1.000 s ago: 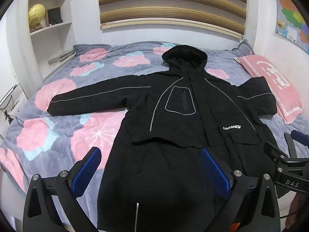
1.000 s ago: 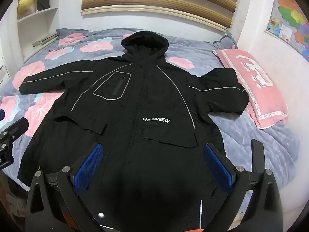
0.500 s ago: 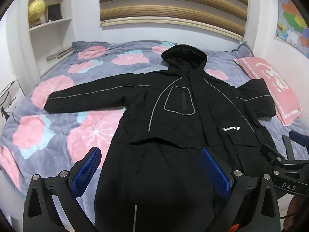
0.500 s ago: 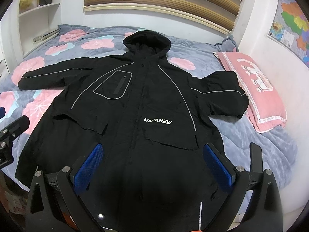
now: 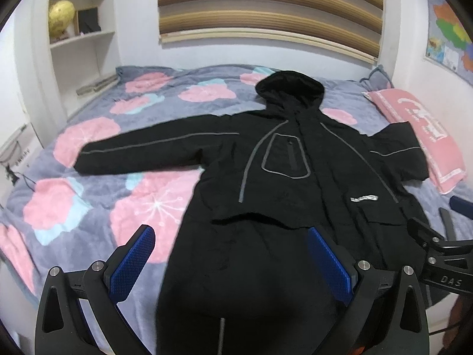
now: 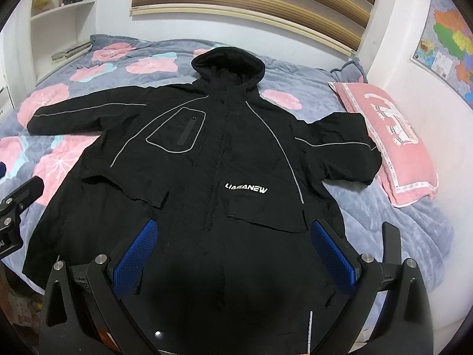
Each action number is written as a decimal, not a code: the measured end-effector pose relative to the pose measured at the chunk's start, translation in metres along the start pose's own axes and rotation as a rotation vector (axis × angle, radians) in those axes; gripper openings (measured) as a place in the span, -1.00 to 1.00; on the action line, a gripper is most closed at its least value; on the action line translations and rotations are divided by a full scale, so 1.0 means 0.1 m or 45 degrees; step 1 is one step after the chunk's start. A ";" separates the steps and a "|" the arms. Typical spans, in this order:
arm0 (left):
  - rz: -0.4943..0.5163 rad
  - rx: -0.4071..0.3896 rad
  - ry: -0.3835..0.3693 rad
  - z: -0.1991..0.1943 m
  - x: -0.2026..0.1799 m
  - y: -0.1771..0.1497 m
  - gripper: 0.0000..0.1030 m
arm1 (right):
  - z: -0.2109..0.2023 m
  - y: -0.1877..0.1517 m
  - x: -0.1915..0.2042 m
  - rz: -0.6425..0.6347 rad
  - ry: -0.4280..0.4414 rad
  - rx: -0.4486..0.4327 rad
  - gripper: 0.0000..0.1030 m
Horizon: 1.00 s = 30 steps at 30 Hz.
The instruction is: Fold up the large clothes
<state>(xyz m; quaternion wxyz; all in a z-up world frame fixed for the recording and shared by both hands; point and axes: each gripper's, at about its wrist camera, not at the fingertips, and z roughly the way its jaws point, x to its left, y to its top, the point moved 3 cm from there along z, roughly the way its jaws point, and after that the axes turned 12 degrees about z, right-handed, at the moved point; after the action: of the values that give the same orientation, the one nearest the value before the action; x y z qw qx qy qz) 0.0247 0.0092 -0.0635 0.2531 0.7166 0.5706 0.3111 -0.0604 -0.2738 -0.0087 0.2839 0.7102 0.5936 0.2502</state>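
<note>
here we hold both grippers above the near end of the bed, and neither touches anything. our left gripper [image 5: 230, 263] has its jaws spread wide, the blue ribbed pads [image 5: 133, 263] well apart with only air between them; our right gripper [image 6: 236, 254] is spread just as wide, its blue pads [image 6: 334, 257] empty too. in the left wrist view the right gripper's black frame shows at the right edge, and in the right wrist view a bit of the left one shows at the left edge.

the long black hooded coat with thin grey piping [image 6: 224, 153] lies flat and face up on the grey quilt with big pink flowers [image 5: 88, 195], which covers the bed. its hood [image 6: 227, 65] points toward the far wall, its hem comes toward us and passes under both grippers. one sleeve [image 5: 147, 153] stretches straight out to our left across the quilt; the other sleeve [image 6: 340, 153] reaches to our right, and its cuff lies touching or just over the edge of the pink rectangular pillow with white trim [image 6: 396, 142]. a white printed word [image 6: 246, 188] sits on the chest, and a grey-outlined pocket [image 6: 177, 133] sits on the other side of the front closure.

a white wall shelf [image 5: 79, 38] stands at the far left, a striped blind [image 5: 266, 6] hangs behind the bed, and a coloured map [image 6: 446, 44] hangs on the right wall
</note>
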 end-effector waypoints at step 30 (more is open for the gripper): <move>-0.558 -0.072 0.022 0.92 2.41 -0.24 0.98 | 1.96 0.40 0.08 0.212 0.244 0.011 0.98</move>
<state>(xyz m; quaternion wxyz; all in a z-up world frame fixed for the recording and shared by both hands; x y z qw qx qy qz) 0.1137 0.2492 -0.1057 0.3298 0.5652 0.7060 0.2708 0.1048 -0.2920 -0.1200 0.2011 0.7311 0.5581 0.3372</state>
